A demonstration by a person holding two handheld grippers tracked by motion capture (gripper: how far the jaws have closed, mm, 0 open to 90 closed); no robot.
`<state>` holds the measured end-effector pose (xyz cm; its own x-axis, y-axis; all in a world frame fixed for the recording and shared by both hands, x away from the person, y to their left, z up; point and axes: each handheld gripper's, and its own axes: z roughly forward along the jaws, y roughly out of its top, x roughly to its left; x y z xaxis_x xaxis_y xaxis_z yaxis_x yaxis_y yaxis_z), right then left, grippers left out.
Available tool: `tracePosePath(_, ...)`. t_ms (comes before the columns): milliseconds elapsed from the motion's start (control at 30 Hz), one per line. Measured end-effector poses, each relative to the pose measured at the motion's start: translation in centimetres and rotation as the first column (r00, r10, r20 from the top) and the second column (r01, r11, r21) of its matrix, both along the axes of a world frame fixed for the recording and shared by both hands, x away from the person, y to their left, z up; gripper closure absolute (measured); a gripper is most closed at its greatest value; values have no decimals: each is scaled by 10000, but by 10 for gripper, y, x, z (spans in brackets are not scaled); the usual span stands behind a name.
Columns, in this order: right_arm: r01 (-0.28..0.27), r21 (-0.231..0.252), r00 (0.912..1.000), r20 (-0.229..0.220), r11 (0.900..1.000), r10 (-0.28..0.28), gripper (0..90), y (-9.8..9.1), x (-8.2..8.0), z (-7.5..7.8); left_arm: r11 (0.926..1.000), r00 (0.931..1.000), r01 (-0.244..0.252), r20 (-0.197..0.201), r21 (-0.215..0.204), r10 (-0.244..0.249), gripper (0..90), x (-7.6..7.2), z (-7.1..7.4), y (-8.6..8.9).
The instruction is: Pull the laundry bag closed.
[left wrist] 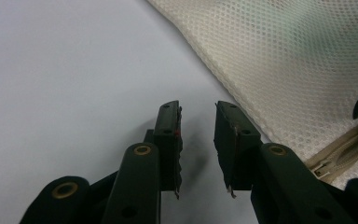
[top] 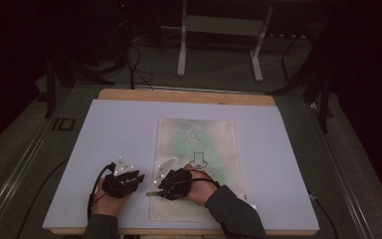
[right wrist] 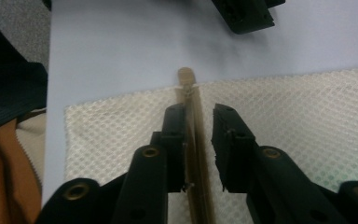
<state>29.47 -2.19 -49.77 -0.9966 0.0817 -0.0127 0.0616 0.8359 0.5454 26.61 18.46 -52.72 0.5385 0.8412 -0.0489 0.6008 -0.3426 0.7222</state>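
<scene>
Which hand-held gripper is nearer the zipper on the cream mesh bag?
Right. The right hand-held gripper straddles the beige zipper of the cream mesh bag; the left hand-held gripper sits beside the bag on the white board.

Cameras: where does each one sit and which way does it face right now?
High view: above the person's side, looking forward and down on the table; forearms, both hands show.
Left gripper view: on the left gripper, facing bare table beside the mesh bag; its fingers show.
Right gripper view: on the right gripper, its fingers astride the bag's zipper.
All share the bag.
</scene>
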Motion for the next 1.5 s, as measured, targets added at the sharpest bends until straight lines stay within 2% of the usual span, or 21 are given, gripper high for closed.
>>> tracePosePath(533,-125,3,9999,-106,9999,125,769,27,-1,-4,9998,9998,-173,36,-20,173,701,0,0,1)
tracePosePath(733,-223,-175,9996,-176,9996,220,769,39,-1,-9,9995,9995,-324,8,-68,324,702,1,0,4)
tracePosePath(767,-187,-280,9998,-52,9994,185,774,41,-1,-10,9994,9994,-334,7,-81,334,702,1,0,4)
tracePosePath(967,-34,-598,10000,-20,9982,33,774,51,-2,-17,9993,9994,-351,8,-93,351,702,0,0,4)
tracePosePath(1100,-120,-723,9999,101,9973,127,810,53,-4,-16,9992,9993,-380,-5,-98,380,702,0,0,5)
tracePosePath(1267,-424,-727,9991,-75,9964,420,813,51,-7,-15,9992,9993,-382,-17,-88,382,702,1,0,4)
tracePosePath(1500,-367,-259,9993,-89,9990,365,812,44,-8,-9,9992,9992,-387,-18,-81,387,702,0,0,5)
